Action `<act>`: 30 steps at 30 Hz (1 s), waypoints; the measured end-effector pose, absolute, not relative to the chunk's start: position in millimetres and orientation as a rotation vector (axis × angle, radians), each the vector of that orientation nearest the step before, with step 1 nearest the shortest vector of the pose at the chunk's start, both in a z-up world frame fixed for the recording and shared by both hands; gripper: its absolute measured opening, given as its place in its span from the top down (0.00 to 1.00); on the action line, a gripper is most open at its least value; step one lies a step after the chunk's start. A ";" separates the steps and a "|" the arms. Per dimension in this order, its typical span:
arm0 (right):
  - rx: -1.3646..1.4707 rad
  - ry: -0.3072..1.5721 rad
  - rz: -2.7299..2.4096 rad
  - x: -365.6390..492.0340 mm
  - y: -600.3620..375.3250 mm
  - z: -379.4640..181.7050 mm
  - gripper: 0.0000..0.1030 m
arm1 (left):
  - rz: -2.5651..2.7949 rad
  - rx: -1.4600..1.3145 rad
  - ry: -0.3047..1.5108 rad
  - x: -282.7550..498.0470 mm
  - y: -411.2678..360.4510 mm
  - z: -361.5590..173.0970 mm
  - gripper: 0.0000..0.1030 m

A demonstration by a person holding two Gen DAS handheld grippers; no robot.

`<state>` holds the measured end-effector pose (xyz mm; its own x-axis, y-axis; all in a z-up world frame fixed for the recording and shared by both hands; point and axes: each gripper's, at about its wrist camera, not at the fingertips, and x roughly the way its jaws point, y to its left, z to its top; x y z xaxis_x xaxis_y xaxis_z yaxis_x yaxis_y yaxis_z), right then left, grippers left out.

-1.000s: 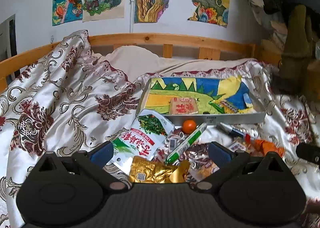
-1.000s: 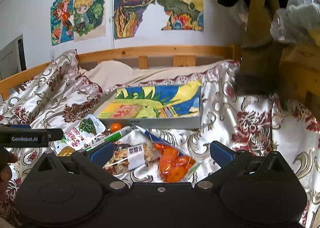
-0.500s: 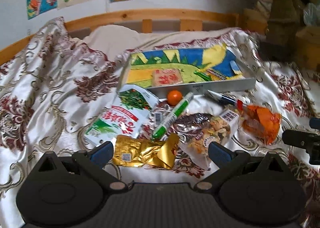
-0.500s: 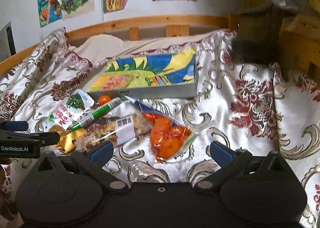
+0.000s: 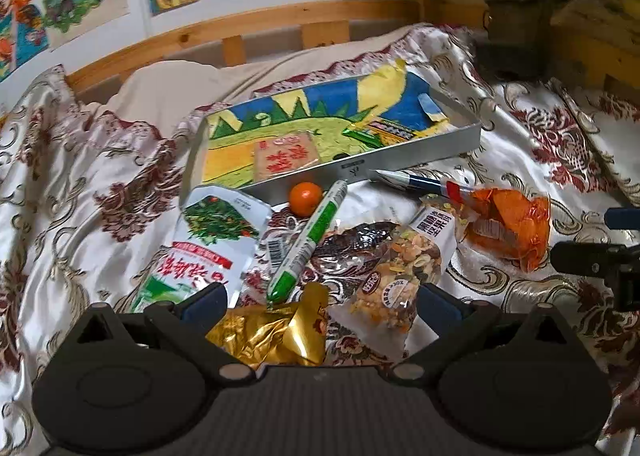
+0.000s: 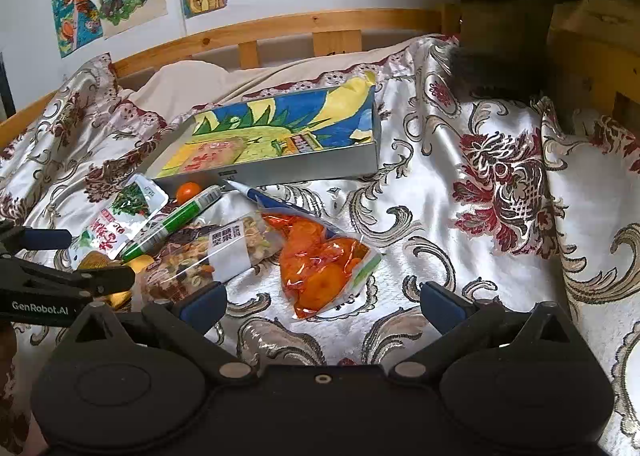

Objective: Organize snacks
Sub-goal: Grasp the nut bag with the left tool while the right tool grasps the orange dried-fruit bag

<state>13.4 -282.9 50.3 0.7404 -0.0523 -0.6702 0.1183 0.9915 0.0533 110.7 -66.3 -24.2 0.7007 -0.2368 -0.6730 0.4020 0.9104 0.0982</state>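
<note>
A shallow grey tray [image 5: 420,154] with a bright painted lining lies on the bed; a pale snack packet [image 5: 285,155] rests inside it. In front of it lie loose snacks: a white-green pouch [image 5: 208,248], a small orange [image 5: 305,198], a green-white sausage stick [image 5: 310,240], a gold foil pack [image 5: 272,332], a nut mix bag [image 5: 400,276] and an orange packet [image 5: 508,224]. My left gripper [image 5: 320,302] is open above the gold pack and nut bag. My right gripper [image 6: 320,302] is open over the orange packet [image 6: 320,272], touching nothing.
A blue-white pen [image 5: 412,181] lies by the tray's front wall. The floral satin bedspread [image 6: 500,184] spreads to the right. A wooden bed rail [image 6: 280,28] and a wall with posters stand behind. Brown bulky items [image 6: 508,24] fill the far right corner.
Both grippers have tilted down and moved closer to the snack pile; the snacks now fill more of each view. Nothing on the bed has shifted and both stay open.
</note>
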 end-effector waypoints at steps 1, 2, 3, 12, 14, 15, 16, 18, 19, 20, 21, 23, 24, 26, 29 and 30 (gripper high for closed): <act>0.098 0.733 -0.096 14.9 -283.6 49.3 0.01 | -0.363 0.250 0.715 113.2 -67.9 -25.7 0.00; 0.102 0.734 -0.095 16.1 -283.9 48.5 0.01 | -0.369 0.256 0.722 115.9 -70.0 -27.5 0.00; 0.106 0.735 -0.093 17.7 -284.2 47.3 0.01 | -0.375 0.261 0.728 118.0 -72.1 -29.2 0.00; 0.148 0.713 -0.054 31.8 -291.6 36.5 0.01 | -0.475 0.374 0.755 135.0 -96.3 -42.2 0.00; 0.142 0.710 -0.032 36.1 -292.2 33.9 0.01 | -0.499 0.390 0.763 139.2 -100.8 -45.0 0.00; 0.143 0.714 -0.022 38.7 -292.5 32.7 0.01 | -0.504 0.398 0.768 141.6 -103.2 -46.3 0.00; 0.145 0.714 -0.015 40.9 -292.8 31.7 0.01 | -0.507 0.405 0.771 143.6 -105.3 -47.2 0.00; 0.154 0.709 -0.006 44.6 -293.7 30.4 0.04 | -0.522 0.409 0.773 147.7 -107.7 -48.7 0.00; 0.164 0.711 0.000 47.1 -294.0 29.9 0.06 | -0.530 0.410 0.777 149.9 -108.9 -49.4 0.00; 0.173 0.716 0.005 49.1 -294.6 28.8 0.08 | -0.540 0.413 0.784 152.1 -110.1 -50.3 0.01; 0.182 0.723 0.011 51.7 -295.1 27.2 0.10 | -0.556 0.419 0.791 154.0 -111.2 -51.5 0.01; 0.190 0.739 0.013 56.0 -295.5 23.3 0.13 | -0.587 0.436 0.798 155.8 -113.0 -53.5 0.05; 0.192 0.745 0.015 57.8 -295.5 21.2 0.15 | -0.599 0.446 0.794 155.3 -113.7 -54.1 0.08; 0.193 0.752 0.018 59.3 -295.1 18.5 0.19 | -0.615 0.449 0.782 154.3 -114.2 -54.2 0.11; 0.194 0.753 0.008 61.1 -295.3 17.1 0.21 | -0.651 0.448 0.783 155.6 -116.2 -54.1 0.21; 0.200 0.752 0.007 61.5 -295.6 16.9 0.22 | -0.662 0.448 0.784 156.8 -117.6 -53.8 0.24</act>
<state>61.5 -295.6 16.9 0.7311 0.0774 -0.6779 0.0653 0.9811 0.1824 156.8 -117.6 -53.8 0.5266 -0.3741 -0.7633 0.6899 0.7128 0.1266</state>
